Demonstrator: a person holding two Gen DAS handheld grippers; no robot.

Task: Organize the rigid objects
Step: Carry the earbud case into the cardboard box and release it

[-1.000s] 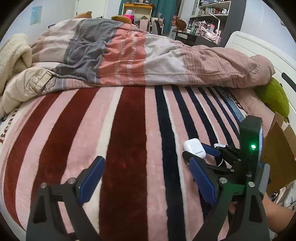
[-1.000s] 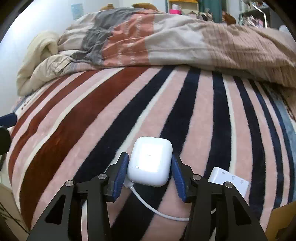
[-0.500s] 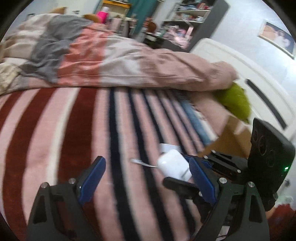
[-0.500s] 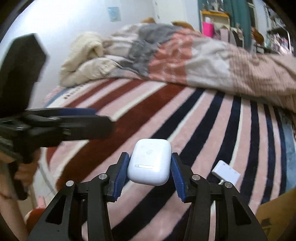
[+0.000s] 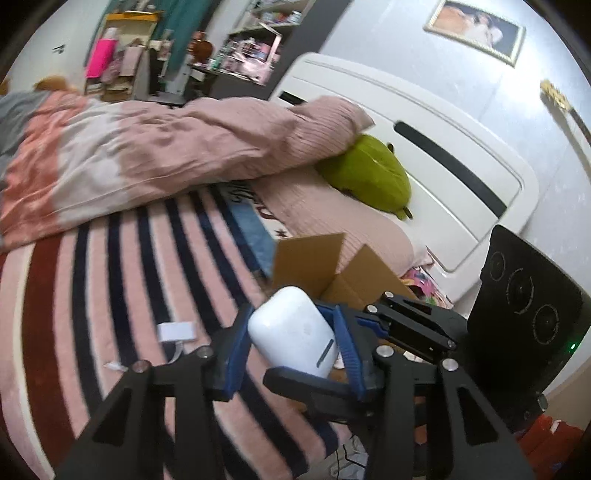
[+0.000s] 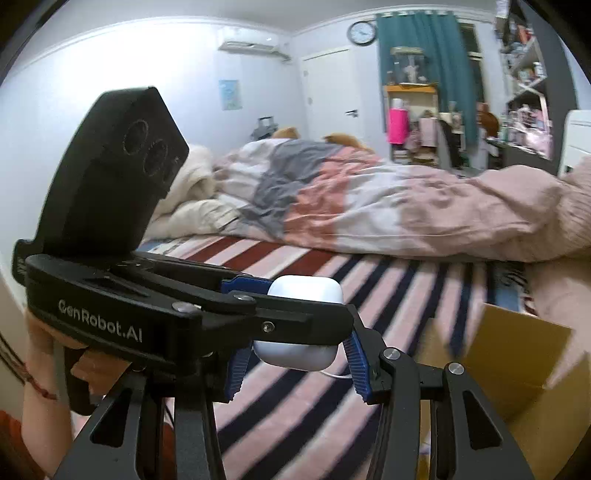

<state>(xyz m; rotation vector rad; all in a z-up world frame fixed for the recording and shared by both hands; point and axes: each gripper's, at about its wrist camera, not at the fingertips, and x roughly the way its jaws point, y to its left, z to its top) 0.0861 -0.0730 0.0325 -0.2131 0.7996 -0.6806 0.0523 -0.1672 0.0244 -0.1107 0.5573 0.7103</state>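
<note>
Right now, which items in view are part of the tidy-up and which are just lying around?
In the job:
- white earbud case, both the left gripper and right gripper closed on it
- cardboard box, open
- white adapter with cable, on the striped blanket

Lying about:
- pink duvet
- green plush
- wall clock

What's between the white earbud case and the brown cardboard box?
Right wrist view: only a finger of the right tool gripping the white earbud case, then bare striped blanket up to the brown cardboard box.
</note>
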